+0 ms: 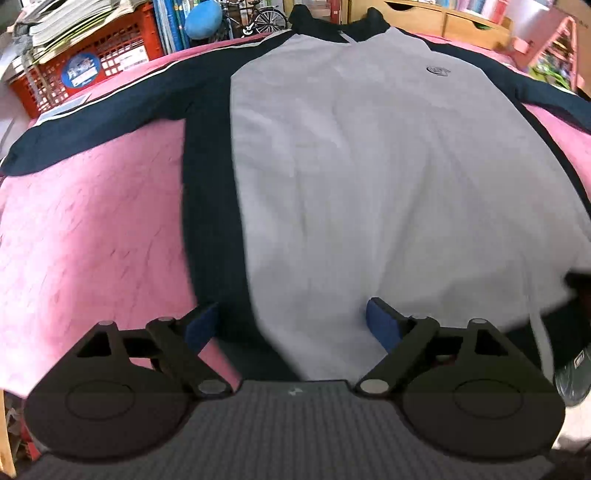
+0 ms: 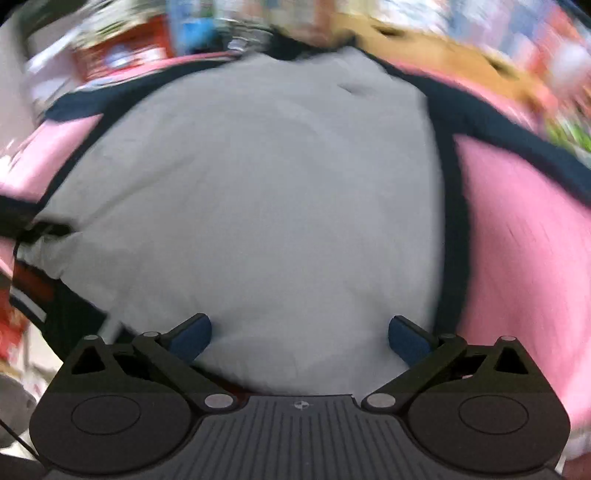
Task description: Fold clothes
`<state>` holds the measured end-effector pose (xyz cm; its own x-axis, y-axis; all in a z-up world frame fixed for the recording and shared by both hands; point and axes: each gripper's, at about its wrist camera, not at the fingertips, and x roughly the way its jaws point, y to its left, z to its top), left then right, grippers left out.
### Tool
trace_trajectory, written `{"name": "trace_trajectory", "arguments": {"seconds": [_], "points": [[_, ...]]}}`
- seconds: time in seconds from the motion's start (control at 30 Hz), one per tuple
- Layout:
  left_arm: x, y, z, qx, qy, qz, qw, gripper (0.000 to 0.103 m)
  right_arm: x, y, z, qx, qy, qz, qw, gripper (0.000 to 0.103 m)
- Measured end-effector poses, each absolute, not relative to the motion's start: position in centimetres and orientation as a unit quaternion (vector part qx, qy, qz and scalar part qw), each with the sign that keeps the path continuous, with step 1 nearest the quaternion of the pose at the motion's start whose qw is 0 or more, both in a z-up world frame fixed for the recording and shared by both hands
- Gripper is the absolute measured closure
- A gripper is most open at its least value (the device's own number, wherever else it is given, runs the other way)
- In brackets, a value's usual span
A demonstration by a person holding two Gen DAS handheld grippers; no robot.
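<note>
Nearest the left wrist camera, the left gripper (image 1: 293, 323) fills the bottom of the view, its two blue-padded fingers (image 1: 382, 325) spread wide apart with nothing between them. Just beyond the fingertips lies the hem of a shirt (image 1: 369, 166) — a pale grey body with dark navy side panels and navy sleeves — spread flat, front up, on a pink cloth (image 1: 92, 229) that covers the surface. The collar points to 12 o'clock, and a small dark logo (image 1: 438, 71) sits on the chest toward 1 o'clock. One sleeve reaches out to 9 o'clock, edged with a thin white stripe; the other runs off toward 3 o'clock. The left finger hovers over the navy side panel, the right one over the grey hem.

Behind the shirt, at 11 o'clock, stands a red plastic crate (image 1: 85, 70) stacked with papers, with a blue rounded object (image 1: 203, 18) and a small model bicycle (image 1: 258, 18) beside it.

The right wrist view is blurred. The right gripper (image 2: 299, 338) also stands wide open and empty, its fingertips over the grey hem of the same shirt (image 2: 258, 184). Pink cloth (image 2: 517, 240) shows at 3 o'clock, past the navy side panel — the background at 12 o'clock is too smeared to read.
</note>
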<state>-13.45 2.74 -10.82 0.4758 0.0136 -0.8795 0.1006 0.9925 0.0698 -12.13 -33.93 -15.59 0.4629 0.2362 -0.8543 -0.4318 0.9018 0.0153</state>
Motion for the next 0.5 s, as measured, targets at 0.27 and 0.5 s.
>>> {"name": "trace_trajectory", "arguments": {"seconds": [0.27, 0.5], "points": [[-14.0, 5.3, -10.2, 0.005, 0.55, -0.015, 0.835, 0.014, -14.8, -35.8, -18.7, -0.226, 0.601, 0.057, 0.764, 0.019], [-17.7, 5.0, -9.0, 0.087, 0.547, -0.016, 0.832, 0.017, -18.0, -34.1, -12.8, -0.172, 0.526, 0.076, 0.83, 0.012]]}}
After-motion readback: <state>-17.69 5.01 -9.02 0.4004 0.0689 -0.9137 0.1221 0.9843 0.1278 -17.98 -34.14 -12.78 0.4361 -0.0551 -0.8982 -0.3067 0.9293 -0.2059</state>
